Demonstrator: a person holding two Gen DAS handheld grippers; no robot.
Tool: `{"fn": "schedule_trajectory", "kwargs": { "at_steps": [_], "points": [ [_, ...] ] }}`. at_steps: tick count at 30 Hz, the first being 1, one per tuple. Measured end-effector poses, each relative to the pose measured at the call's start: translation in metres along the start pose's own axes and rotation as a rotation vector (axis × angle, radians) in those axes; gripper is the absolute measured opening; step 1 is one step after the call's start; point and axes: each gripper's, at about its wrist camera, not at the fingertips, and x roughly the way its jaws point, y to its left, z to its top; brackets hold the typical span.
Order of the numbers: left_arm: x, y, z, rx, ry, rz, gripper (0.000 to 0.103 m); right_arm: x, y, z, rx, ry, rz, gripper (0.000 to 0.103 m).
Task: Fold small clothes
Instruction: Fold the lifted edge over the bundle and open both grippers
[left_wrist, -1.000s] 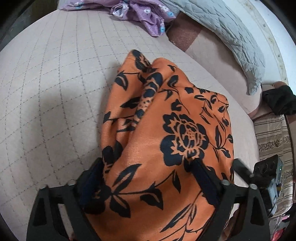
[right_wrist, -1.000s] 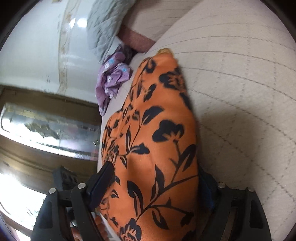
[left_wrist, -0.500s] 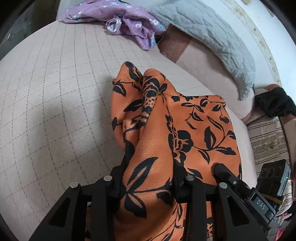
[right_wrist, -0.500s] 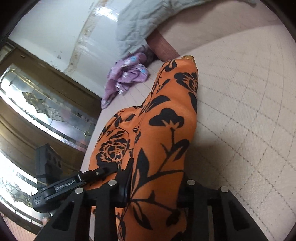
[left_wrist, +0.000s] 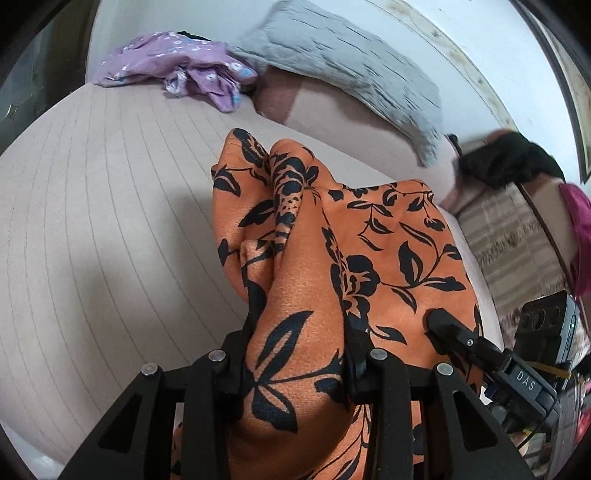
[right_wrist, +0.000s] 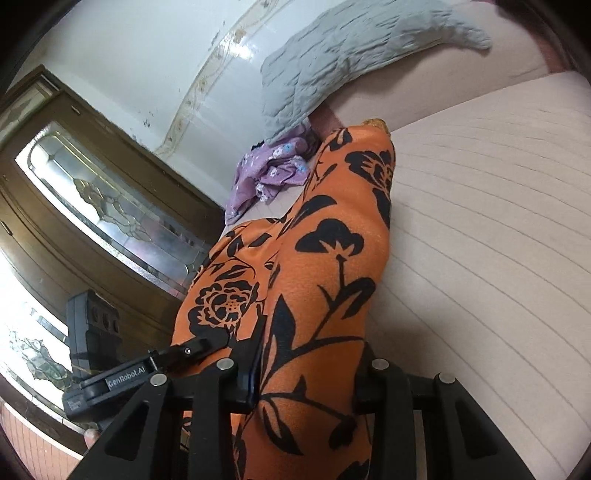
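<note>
Left gripper (left_wrist: 297, 354): jaws were seen pinched on a bunched fold of the orange garment (left_wrist: 332, 258), cloth filling the gap from pad to pad. Jaws had just been closing within the last second, with the cloth between them.

Right gripper (right_wrist: 306, 365): jaws were likewise clamped on a thick fold of the same orange garment (right_wrist: 325, 266), black floral print bulging above the pads. These jaws too had just been closing, cloth between them.

The garment was observed stretched between the two grips, with both held ends raised off the bed (left_wrist: 92, 240). In the left wrist view the right gripper (left_wrist: 454, 332) was noted just beside the cloth's right edge. In the right wrist view the left gripper (right_wrist: 192, 350) was noted against the cloth's left side. The far end of the garment was seen resting on the quilted cover, crumpled into a peak.

Edges and room: a wide bare stretch of bed (right_wrist: 480, 240) was recorded beside the garment, on the left in the left wrist view and on the right in the right wrist view. At the bed's far end a purple flowered garment (left_wrist: 177, 70) and a grey quilted pillow (left_wrist: 343, 70) were noted, well apart from the orange cloth. A glass-panelled door (right_wrist: 103, 206) was seen past the bed's edge.
</note>
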Motion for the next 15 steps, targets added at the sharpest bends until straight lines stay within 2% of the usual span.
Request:
{"fn": "schedule_trajectory", "kwargs": {
  "at_steps": [3, 4, 5, 6, 7, 8, 10, 12, 15],
  "points": [
    [0.012, -0.019, -0.031, 0.045, 0.037, 0.056, 0.042, -0.015, -0.024, -0.025, 0.079, 0.025, -0.022, 0.036],
    [0.02, -0.022, -0.041, 0.065, 0.054, 0.093, 0.045, -0.015, -0.032, -0.034, 0.105, 0.043, -0.042, 0.037],
    [0.031, -0.023, -0.05, 0.084, 0.079, 0.137, 0.053, -0.01, -0.045, -0.044, 0.142, 0.084, -0.084, 0.039],
    [0.043, -0.021, -0.059, 0.095, 0.1, 0.196, 0.061, -0.004, -0.056, -0.049, 0.166, 0.116, -0.136, 0.048],
    [0.044, -0.02, -0.064, 0.092, 0.076, 0.212, 0.068, -0.002, -0.065, -0.053, 0.184, 0.122, -0.164, 0.059],
    [0.042, -0.021, -0.065, 0.101, 0.062, 0.22, 0.068, -0.004, -0.069, -0.054, 0.197, 0.109, -0.139, 0.059],
    [0.031, -0.029, -0.064, 0.152, 0.055, 0.255, 0.068, -0.019, -0.065, -0.047, 0.197, 0.083, -0.173, 0.062],
    [0.01, -0.036, -0.067, 0.182, 0.01, 0.304, 0.068, -0.046, -0.056, -0.043, 0.151, -0.005, -0.199, 0.064],
    [-0.023, -0.044, -0.071, 0.217, -0.061, 0.338, 0.068, -0.087, -0.038, -0.043, 0.103, -0.123, -0.24, 0.065]
  ]
}}
